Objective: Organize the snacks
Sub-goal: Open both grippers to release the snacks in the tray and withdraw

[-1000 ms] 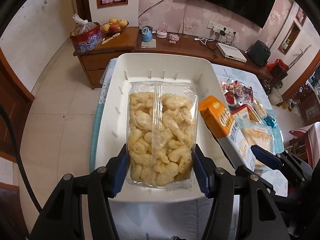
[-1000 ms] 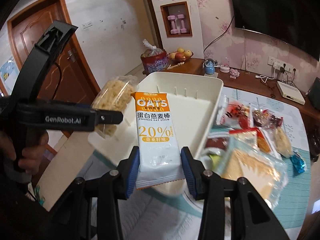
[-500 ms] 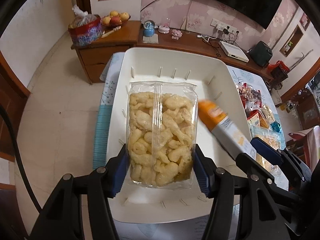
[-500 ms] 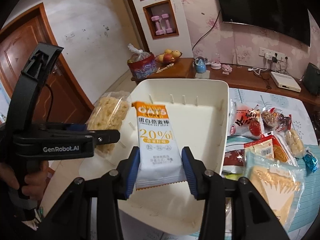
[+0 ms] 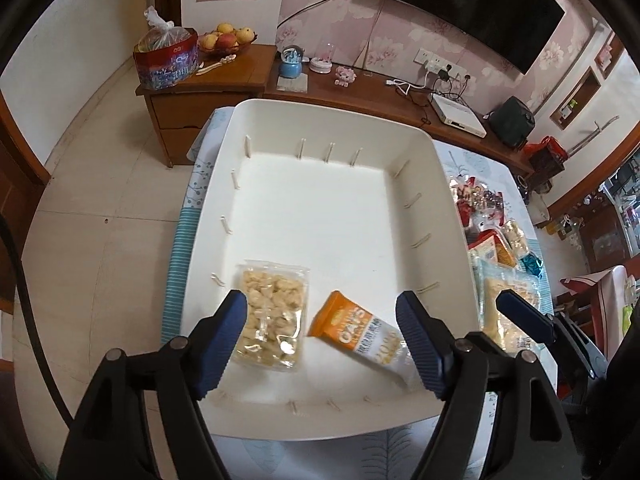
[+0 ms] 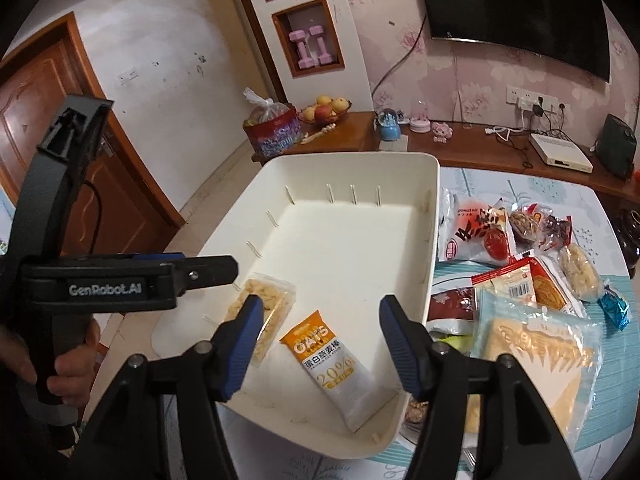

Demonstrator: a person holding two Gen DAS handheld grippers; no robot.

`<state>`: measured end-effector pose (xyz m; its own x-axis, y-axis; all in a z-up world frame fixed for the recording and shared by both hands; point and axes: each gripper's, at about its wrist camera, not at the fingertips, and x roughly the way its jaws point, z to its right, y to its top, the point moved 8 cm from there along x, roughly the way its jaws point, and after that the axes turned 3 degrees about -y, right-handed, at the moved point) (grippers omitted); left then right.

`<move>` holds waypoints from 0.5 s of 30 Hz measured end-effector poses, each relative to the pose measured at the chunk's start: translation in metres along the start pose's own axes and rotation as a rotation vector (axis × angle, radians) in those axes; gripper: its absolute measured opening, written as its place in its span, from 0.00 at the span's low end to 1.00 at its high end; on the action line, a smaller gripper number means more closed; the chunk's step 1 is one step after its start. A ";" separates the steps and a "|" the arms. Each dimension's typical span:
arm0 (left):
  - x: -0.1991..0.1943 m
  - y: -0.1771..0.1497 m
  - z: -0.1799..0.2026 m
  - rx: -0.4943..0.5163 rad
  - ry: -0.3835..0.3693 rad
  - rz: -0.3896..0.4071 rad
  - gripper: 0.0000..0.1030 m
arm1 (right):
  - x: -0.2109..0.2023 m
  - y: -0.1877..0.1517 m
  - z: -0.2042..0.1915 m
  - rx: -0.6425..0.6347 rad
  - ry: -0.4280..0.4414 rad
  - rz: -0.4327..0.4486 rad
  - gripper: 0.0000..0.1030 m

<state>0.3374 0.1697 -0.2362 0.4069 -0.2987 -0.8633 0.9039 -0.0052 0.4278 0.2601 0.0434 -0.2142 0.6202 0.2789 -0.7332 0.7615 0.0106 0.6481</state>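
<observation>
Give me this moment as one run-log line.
left tool: open, jaws just opened | right tool: open, jaws just opened | puffed snack bag, oat bar: lying in white bin

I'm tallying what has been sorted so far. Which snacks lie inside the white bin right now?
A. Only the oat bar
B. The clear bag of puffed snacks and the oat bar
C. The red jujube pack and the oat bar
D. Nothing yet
B: the clear bag of puffed snacks and the oat bar both lie on the floor of the white bin, free of either gripper's open jaws.
</observation>
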 end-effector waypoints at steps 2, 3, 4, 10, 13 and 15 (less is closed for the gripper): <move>-0.003 -0.002 0.007 -0.006 0.003 0.005 0.74 | -0.007 0.000 0.002 -0.009 0.004 0.013 0.60; -0.005 -0.004 0.012 -0.007 0.010 0.009 0.74 | -0.010 0.000 0.003 -0.010 0.003 0.015 0.60; -0.007 -0.004 0.014 -0.007 0.015 0.013 0.74 | -0.013 -0.001 0.006 -0.011 0.002 0.017 0.60; -0.028 -0.012 0.040 -0.028 0.053 0.064 0.74 | -0.031 -0.002 0.032 0.004 -0.003 0.002 0.61; -0.036 -0.017 0.056 -0.038 0.073 0.092 0.74 | -0.044 -0.007 0.050 0.012 -0.023 -0.005 0.61; -0.039 -0.022 0.070 -0.055 0.078 0.108 0.74 | -0.050 -0.009 0.062 0.017 -0.035 -0.016 0.61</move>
<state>0.2926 0.1152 -0.1927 0.5089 -0.2200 -0.8323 0.8595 0.0761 0.5054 0.2340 -0.0305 -0.1961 0.6140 0.2454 -0.7502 0.7742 -0.0020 0.6330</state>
